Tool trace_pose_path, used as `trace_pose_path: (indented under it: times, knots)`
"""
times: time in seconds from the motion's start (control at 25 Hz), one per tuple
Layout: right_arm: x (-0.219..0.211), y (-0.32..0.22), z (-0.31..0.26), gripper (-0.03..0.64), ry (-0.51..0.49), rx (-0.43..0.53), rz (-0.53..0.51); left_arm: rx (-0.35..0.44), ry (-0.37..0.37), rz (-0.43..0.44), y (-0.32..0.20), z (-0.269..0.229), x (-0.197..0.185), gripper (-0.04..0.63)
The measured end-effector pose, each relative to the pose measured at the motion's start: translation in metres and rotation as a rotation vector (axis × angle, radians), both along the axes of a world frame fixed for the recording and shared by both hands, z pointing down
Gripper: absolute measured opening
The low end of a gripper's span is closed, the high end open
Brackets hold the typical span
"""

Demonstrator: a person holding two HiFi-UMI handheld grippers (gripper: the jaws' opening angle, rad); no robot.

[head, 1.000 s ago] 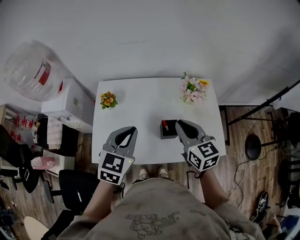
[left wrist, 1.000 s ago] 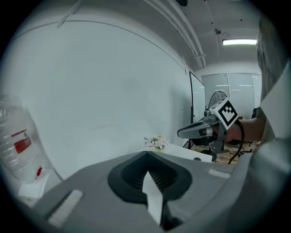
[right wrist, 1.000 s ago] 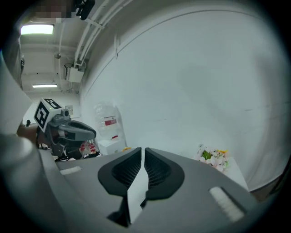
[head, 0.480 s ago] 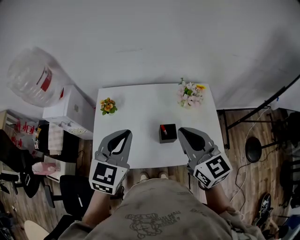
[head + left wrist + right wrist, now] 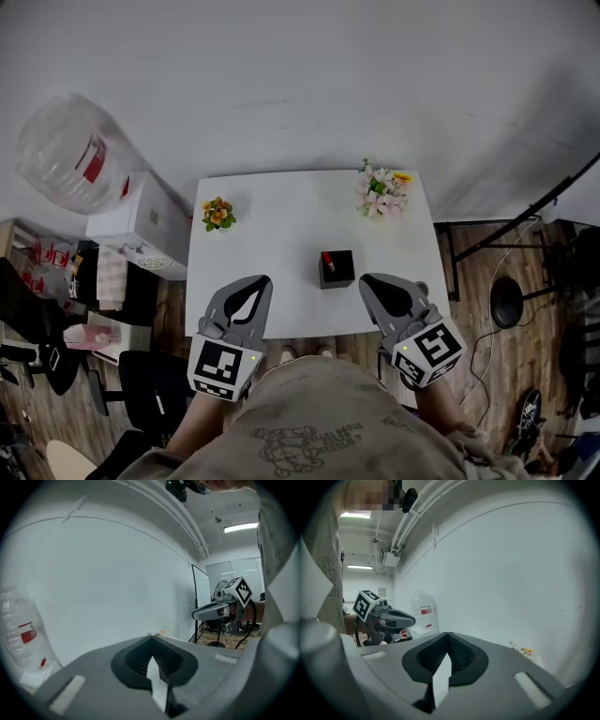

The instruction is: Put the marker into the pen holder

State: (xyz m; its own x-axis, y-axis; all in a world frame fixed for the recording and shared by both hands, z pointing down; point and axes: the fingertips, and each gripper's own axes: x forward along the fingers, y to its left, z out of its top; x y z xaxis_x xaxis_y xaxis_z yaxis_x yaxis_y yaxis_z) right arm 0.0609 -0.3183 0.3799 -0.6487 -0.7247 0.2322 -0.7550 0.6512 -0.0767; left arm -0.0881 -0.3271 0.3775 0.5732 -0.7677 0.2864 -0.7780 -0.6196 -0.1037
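The marker (image 5: 328, 260) stands in the black pen holder (image 5: 338, 273) on the white table (image 5: 272, 216), with its long axis near upright and its red end up. Only the head view shows it. The left tongs (image 5: 264, 280) and right tongs (image 5: 365, 279) hang over the near edge — both clenched, empty. The 2 gripper views show wall and the opposite tongs.

Beige printed shirt (image 5: 323, 427), grey fingers (image 5: 264, 298)
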Motion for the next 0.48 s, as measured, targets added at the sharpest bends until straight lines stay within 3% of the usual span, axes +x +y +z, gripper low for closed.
trace_pose_path:
  times: [0.48]
  knots:
    - [-0.004,0.001,0.013,0.028,-0.001,-0.036,0.001,-0.003,0.009,0.012,-0.003,0.002,0.005,0.002]
